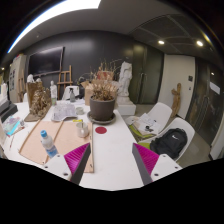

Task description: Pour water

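Observation:
A clear plastic water bottle with a blue cap stands on a tan mat at the left of the white table, to the left of my left finger. A small clear cup stands farther back on the table, ahead of the fingers. My gripper is held over the table's near part, open, with only bare white tabletop between its magenta pads. Nothing is held.
A potted plant stands at the table's middle with a dark red disc in front of it. Papers and small items lie at left. White chairs and a black bag stand at right.

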A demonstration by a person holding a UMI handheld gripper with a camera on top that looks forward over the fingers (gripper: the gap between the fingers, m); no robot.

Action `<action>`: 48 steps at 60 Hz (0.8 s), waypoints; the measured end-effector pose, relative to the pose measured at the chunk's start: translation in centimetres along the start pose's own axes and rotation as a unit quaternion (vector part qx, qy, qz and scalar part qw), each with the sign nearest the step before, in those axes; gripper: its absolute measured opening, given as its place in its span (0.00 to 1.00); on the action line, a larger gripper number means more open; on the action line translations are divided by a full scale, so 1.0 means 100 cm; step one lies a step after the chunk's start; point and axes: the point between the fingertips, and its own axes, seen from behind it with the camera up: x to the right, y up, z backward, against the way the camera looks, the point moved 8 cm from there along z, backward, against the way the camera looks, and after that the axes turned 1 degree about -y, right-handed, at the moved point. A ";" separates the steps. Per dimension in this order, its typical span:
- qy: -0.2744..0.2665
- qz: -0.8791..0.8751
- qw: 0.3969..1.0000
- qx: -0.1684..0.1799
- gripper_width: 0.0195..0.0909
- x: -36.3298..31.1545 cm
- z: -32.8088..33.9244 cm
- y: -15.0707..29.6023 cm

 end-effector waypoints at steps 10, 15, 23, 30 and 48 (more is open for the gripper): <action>0.039 0.020 0.999 -0.014 0.92 -0.060 -0.008 -0.035; 0.066 0.023 0.997 -0.021 0.92 -0.101 -0.014 -0.060; 0.115 0.017 0.993 -0.026 0.92 -0.169 -0.025 -0.092; 0.142 0.014 0.990 -0.013 0.93 -0.228 -0.048 -0.109; 0.124 -0.003 0.992 0.028 0.78 -0.302 -0.145 -0.117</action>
